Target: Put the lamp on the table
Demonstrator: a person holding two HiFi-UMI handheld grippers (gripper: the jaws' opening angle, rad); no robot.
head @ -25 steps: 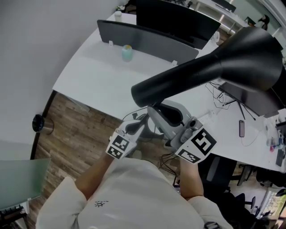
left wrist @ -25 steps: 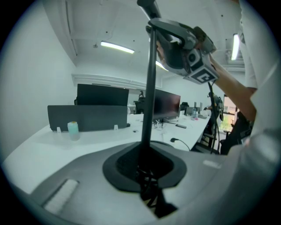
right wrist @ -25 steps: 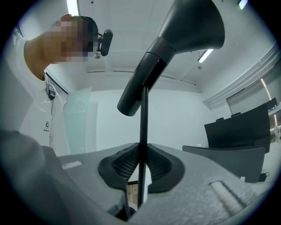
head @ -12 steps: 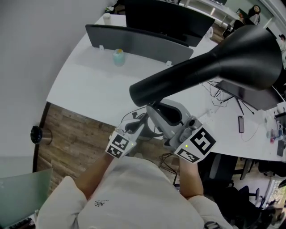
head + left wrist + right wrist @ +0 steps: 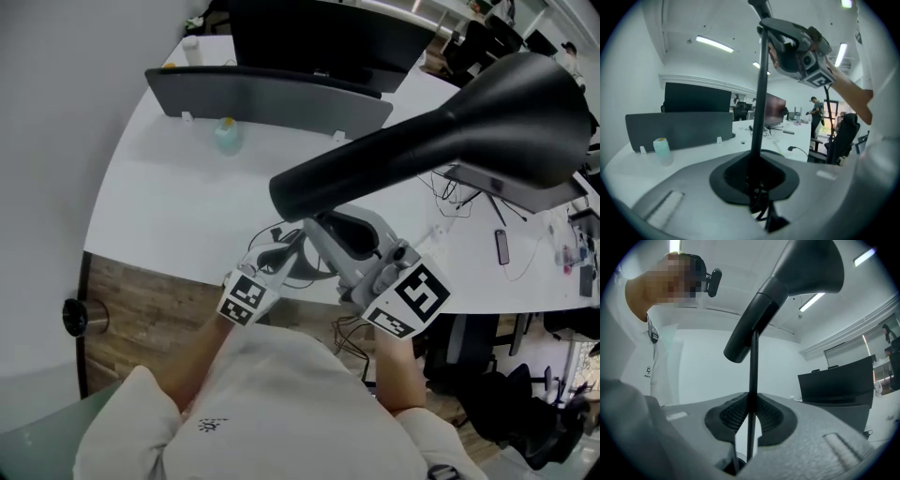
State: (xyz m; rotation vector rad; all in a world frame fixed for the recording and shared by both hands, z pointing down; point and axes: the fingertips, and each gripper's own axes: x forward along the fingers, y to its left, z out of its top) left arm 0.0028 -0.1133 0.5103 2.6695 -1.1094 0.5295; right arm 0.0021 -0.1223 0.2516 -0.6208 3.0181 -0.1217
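Near the person's white top, the left hand-held gripper (image 5: pixel 756 174) and the right hand-held gripper (image 5: pixel 750 414) are each clamped tight on the thin pole (image 5: pixel 760 108) of a black lamp (image 5: pixel 431 141). The lamp is carried upright at the near edge of the white worktop (image 5: pixel 169 206), its base out of sight. Farther off stand a pale green bottle (image 5: pixel 226 137), a grey divider screen (image 5: pixel 272 94) and a dark monitor (image 5: pixel 319 33).
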